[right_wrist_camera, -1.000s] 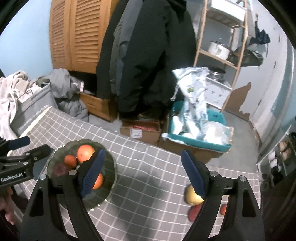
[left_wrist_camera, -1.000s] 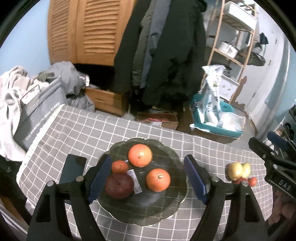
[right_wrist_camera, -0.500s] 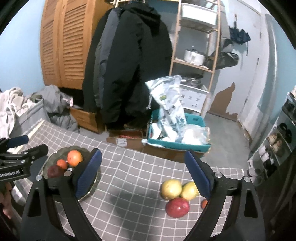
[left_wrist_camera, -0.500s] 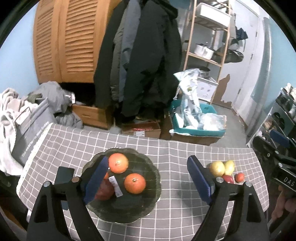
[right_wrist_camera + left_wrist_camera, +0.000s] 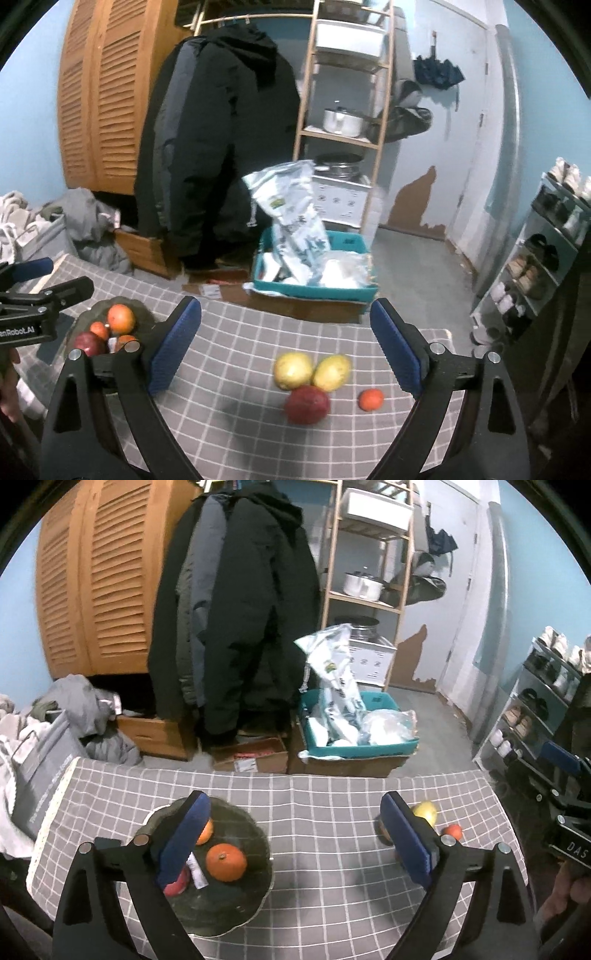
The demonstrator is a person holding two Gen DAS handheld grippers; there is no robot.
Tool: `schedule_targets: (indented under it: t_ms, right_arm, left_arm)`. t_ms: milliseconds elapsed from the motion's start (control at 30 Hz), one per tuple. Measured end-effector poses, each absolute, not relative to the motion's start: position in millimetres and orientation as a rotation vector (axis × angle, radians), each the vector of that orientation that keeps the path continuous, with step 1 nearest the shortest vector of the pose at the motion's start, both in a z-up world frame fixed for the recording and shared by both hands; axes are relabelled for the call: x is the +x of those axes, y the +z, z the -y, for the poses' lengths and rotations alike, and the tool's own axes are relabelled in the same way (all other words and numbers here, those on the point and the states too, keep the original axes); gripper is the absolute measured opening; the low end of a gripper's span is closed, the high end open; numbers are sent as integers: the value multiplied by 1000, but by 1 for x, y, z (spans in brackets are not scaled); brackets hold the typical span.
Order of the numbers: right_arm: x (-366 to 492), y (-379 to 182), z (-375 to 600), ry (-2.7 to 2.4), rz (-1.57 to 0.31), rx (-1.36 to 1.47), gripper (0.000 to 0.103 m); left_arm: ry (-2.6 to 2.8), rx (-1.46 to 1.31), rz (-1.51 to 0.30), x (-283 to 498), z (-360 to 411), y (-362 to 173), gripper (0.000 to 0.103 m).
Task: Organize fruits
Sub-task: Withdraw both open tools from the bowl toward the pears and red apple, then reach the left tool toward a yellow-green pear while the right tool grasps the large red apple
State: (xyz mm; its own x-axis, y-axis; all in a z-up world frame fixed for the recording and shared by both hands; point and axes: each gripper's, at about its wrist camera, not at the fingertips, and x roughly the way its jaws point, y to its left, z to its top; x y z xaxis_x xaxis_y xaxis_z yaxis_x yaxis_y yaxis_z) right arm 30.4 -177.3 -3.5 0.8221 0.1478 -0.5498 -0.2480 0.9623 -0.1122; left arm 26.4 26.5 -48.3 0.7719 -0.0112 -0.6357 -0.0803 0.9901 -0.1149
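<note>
A dark glass plate [image 5: 236, 904] on the checked tablecloth holds an orange [image 5: 226, 861], a second orange [image 5: 205, 830] and a dark red fruit [image 5: 177, 886], partly hidden by my left finger. My left gripper [image 5: 295, 842] is open and empty above the table. In the right wrist view, two yellow fruits [image 5: 293, 370] [image 5: 332, 372], a red apple [image 5: 307, 404] and a small orange fruit [image 5: 371, 399] lie loose on the cloth. My right gripper [image 5: 284, 350] is open and empty, raised above them. The plate [image 5: 144, 321] shows at left.
The table's far edge runs close behind the fruit. Beyond it are hanging coats [image 5: 236, 609], a teal bin with bags [image 5: 354, 731], a wooden shelf [image 5: 369, 572], a cardboard box [image 5: 251, 757] and a shoe rack [image 5: 546, 709]. Laundry and a grey bag [image 5: 40, 746] lie at left.
Both grippers have risen and pulled back from the table. The left view has swung right, away from the plate. The loose fruits now sit between the right gripper's fingers.
</note>
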Motion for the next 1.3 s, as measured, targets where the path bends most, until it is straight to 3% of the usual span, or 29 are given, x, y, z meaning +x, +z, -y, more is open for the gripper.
schedule_targets:
  t_ms: [667, 1300]
  right_arm:
    - [45, -31, 238, 98, -645, -136, 92]
    - [93, -127, 240, 107, -921, -75, 92]
  left_arm:
    - [-49, -81, -767, 65, 31, -77, 95]
    - [12, -49, -926, 105, 41, -158, 95]
